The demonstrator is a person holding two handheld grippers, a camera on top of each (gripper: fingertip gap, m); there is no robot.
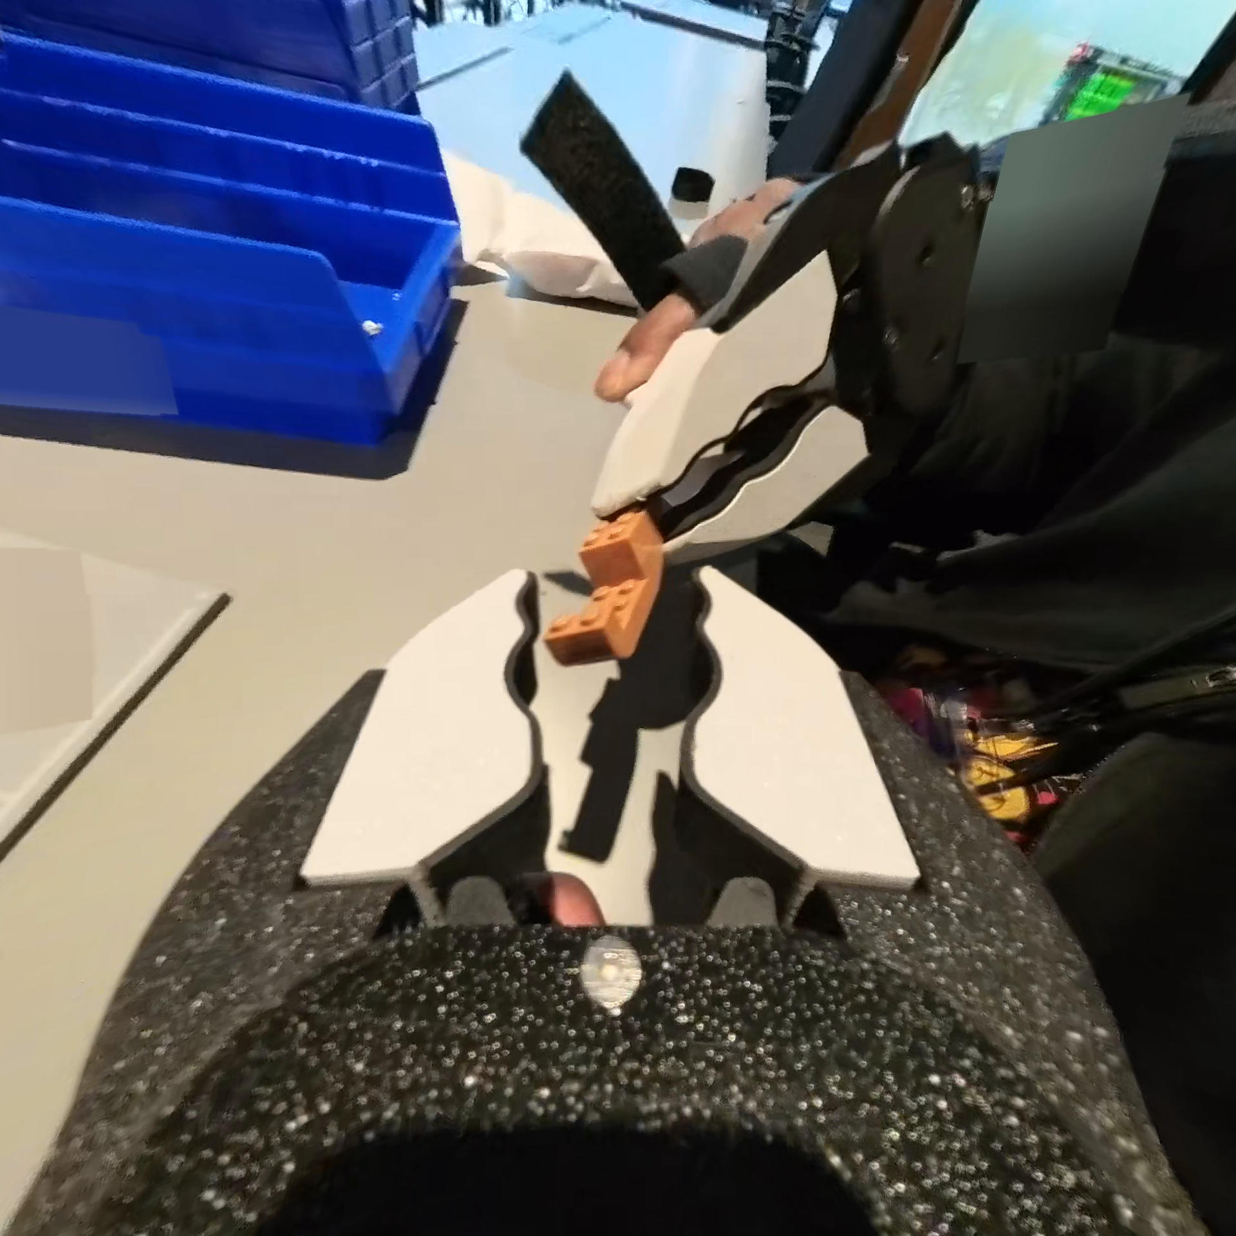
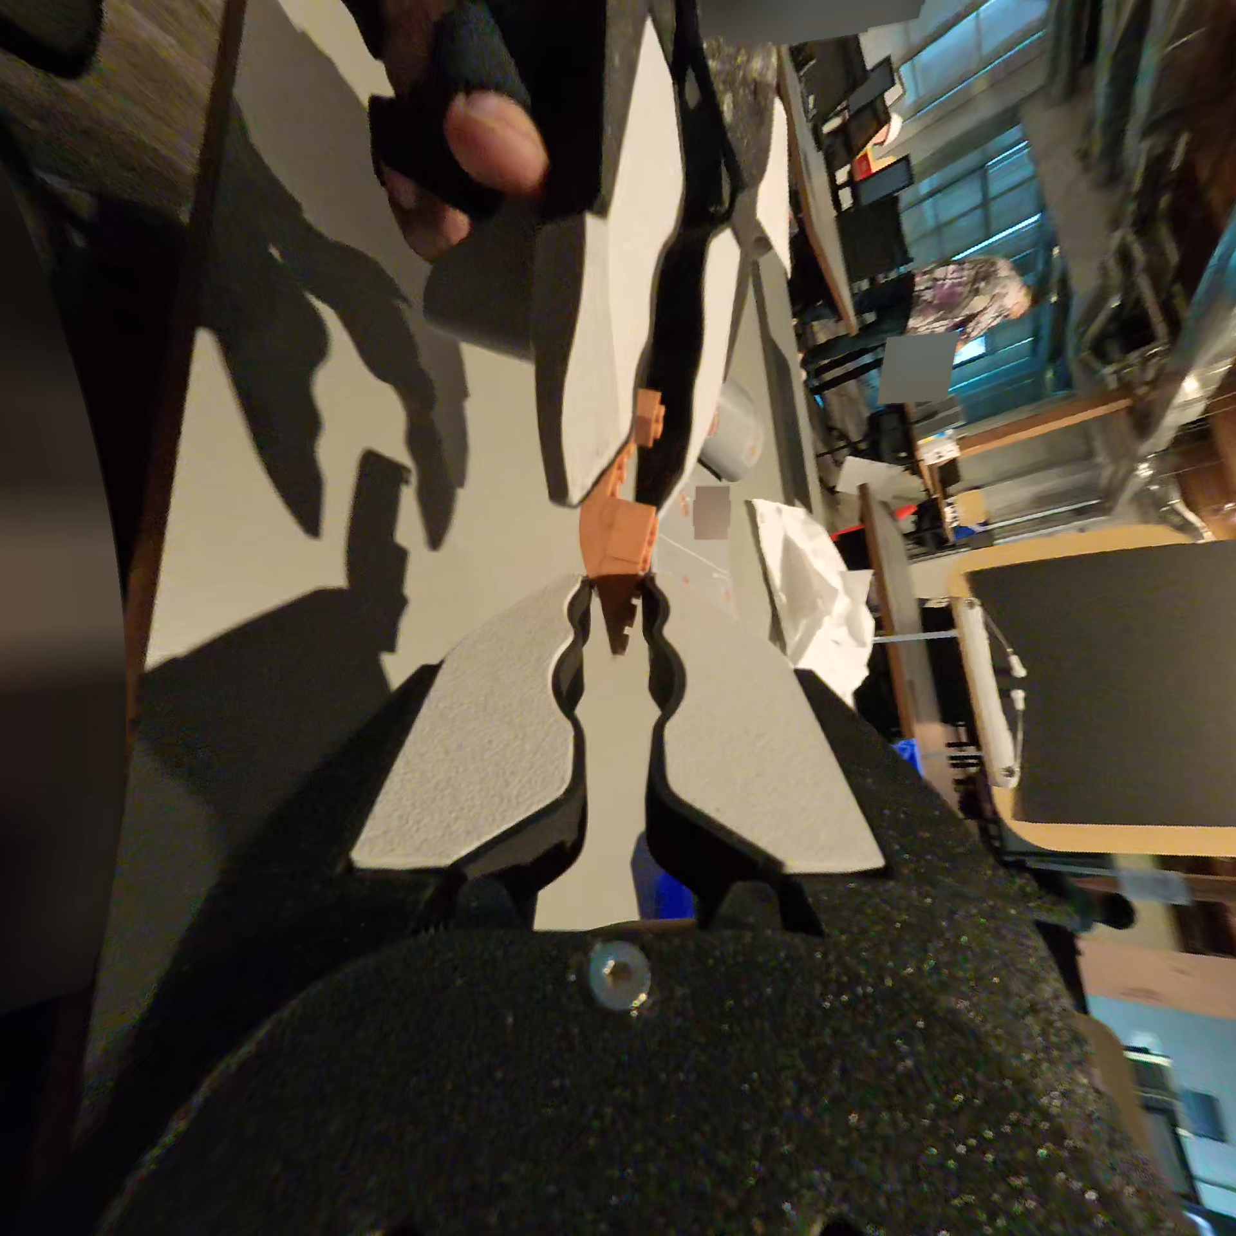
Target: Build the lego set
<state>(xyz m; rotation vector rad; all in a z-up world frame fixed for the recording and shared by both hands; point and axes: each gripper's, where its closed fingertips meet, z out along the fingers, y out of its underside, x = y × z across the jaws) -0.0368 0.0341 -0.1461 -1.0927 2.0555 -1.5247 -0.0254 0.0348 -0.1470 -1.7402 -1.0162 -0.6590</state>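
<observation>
An orange lego assembly [image 1: 605, 595] of stepped bricks hangs above the grey table [image 1: 301, 535]. My right gripper [image 1: 635, 528] comes in from the upper right and is shut on the assembly's upper end. My left gripper [image 1: 615, 582] is open, its fingertips on either side of the assembly's lower bricks, apart from them. In the right wrist view my right gripper [image 2: 615, 588] pinches the orange assembly [image 2: 615, 535]. There the left gripper [image 2: 625, 495] reaches in from the top, with the assembly's far bricks in the gap between its fingers.
Blue divided storage bins [image 1: 221, 267] stand at the back left. Crumpled white paper [image 1: 535, 254] lies behind them and shows in the right wrist view [image 2: 809, 588]. A white sheet [image 1: 100, 669] lies at the left. A person [image 2: 963, 301] stands far off.
</observation>
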